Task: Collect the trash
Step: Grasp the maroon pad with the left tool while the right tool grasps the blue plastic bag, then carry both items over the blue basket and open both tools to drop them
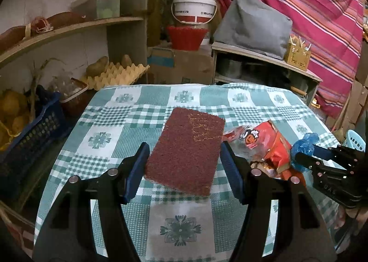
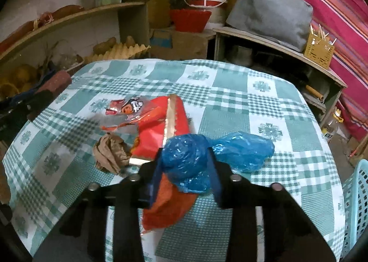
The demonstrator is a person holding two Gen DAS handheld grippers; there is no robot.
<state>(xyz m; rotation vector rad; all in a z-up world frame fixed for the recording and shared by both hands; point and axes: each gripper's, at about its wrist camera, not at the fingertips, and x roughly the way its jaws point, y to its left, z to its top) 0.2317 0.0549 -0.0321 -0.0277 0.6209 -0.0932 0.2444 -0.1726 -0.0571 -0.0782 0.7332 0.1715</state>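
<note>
My left gripper [image 1: 184,158] is shut on a red-brown scouring pad [image 1: 186,147], lifted off the checked tablecloth [image 1: 128,124]. The pad [image 2: 57,80] also shows at the left edge of the right wrist view. My right gripper [image 2: 186,170] is shut on a crumpled blue plastic bag [image 2: 243,149], which bulges out on both sides of the pads. In the left wrist view the right gripper [image 1: 301,158] and the blue bag [image 1: 306,143] appear at the right. On the cloth lie a red snack wrapper [image 2: 161,133], a clear cartoon-printed wrapper [image 2: 131,107] and a crumpled brown paper ball [image 2: 110,154].
A light blue plastic basket [image 2: 358,204] stands off the table's right edge. A dark blue crate [image 1: 34,137] of produce sits to the left, below shelves holding an egg tray [image 1: 115,73]. Behind the table are a white bucket [image 1: 194,9], a red basket and a grey cushion.
</note>
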